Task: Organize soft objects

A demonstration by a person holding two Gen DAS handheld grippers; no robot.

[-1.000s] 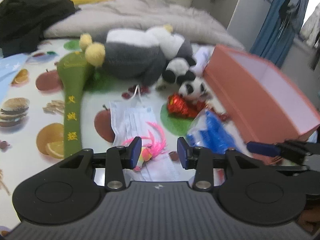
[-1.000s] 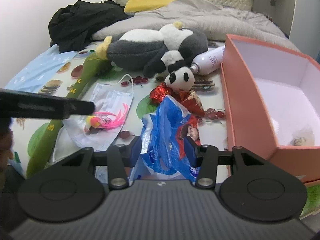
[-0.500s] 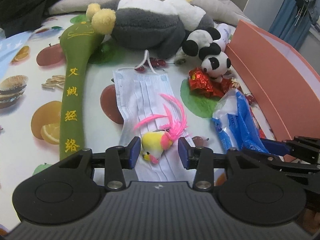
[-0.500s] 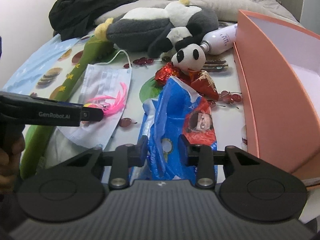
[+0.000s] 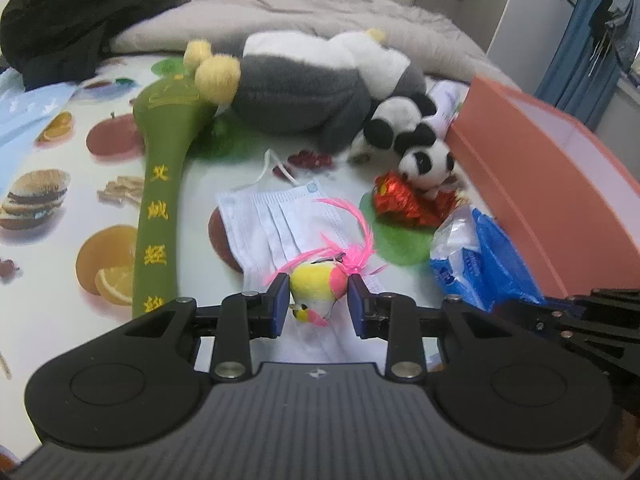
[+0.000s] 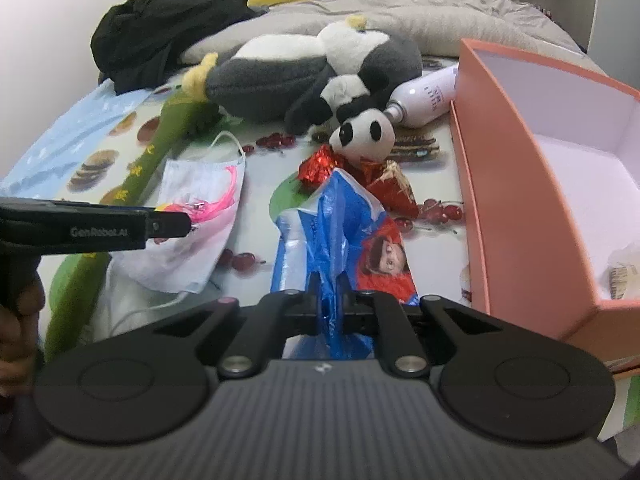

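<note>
The right claw (image 6: 328, 312) is clamped on a thin fold of the blue bag (image 6: 340, 232); slick film could slide out on the lift, or drag the red wrappers (image 6: 320, 166) along. The left claw (image 5: 318, 306) is closing around the bird toy (image 5: 316, 286), which lies on the mask (image 5: 272, 220); its pads look about to touch. A round plush body may squirt free, or the mask may come too. Beyond, the box (image 6: 516, 200) stands open.
</note>
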